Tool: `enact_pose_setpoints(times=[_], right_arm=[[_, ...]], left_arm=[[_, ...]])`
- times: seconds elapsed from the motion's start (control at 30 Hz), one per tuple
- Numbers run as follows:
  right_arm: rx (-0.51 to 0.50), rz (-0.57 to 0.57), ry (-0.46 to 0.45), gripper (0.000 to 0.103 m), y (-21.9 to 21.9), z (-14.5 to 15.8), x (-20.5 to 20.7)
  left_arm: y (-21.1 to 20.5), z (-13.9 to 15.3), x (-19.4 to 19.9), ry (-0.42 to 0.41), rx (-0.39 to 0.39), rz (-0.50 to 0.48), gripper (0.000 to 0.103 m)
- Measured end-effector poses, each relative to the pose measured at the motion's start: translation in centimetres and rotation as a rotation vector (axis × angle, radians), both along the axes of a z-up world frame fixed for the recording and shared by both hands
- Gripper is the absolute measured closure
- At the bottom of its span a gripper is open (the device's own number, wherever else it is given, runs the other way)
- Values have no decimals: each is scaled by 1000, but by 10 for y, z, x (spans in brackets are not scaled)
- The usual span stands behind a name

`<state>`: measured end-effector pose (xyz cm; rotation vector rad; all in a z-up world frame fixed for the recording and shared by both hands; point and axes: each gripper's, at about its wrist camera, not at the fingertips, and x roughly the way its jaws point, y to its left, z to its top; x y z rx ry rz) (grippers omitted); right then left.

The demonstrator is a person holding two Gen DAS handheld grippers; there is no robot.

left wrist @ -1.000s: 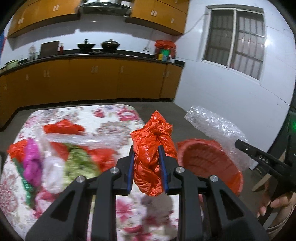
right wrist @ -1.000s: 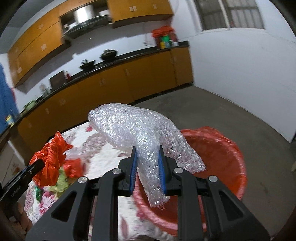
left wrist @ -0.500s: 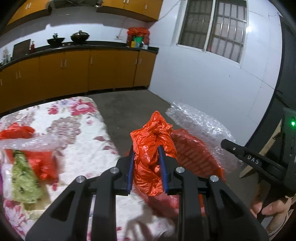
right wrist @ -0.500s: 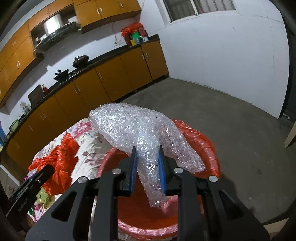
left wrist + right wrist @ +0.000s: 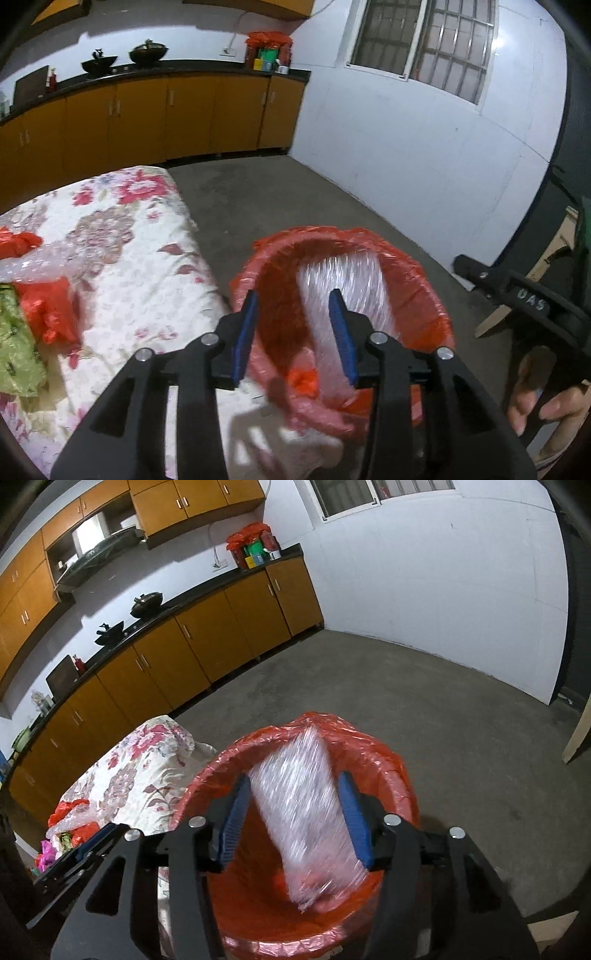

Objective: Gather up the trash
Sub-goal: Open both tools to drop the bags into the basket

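A bin lined with a red bag (image 5: 424, 280) (image 5: 388, 764) stands on the floor against the table's end. My left gripper (image 5: 293, 295) hangs over it, jaws opening, nothing between the blue pads. A crumpled red bag (image 5: 303, 380) lies inside the bin. My right gripper (image 5: 294, 777) is also above the bin with its jaws opening. A wad of bubble wrap (image 5: 303, 812) (image 5: 343, 280) is blurred between the pads, clear of both, dropping into the bin. In the left wrist view the right gripper (image 5: 517, 291) shows at the right, held by a hand (image 5: 546, 410).
The table with a floral cloth (image 5: 147, 266) (image 5: 147, 768) still carries red bags (image 5: 48, 310), a green wrapper (image 5: 14, 339) and clear plastic (image 5: 26, 266). Orange cabinets (image 5: 221, 635) line the far wall. Bare concrete floor (image 5: 443, 709) lies beyond the bin.
Both grippers moved from the table to above the bin and opened. The red bag left the left jaws and the bubble wrap slipped out of the right jaws.
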<state>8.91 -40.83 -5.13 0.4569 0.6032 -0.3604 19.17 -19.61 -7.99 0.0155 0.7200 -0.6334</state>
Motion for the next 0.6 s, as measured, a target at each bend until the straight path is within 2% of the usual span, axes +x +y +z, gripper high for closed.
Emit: enact_pose_setpoints(times=[0.2,0.43,0.6], right_arm=[[-33,13,-6,48,7,5,-2],[-89,55,-19,48,27,17,1],[-116,82,-32,48,40,24,3]], left_arm=[[38,4,0,-30,23,109,49],[94,11,-7,-72,59,234,47],[142,16,-19,-133,119,340,47]])
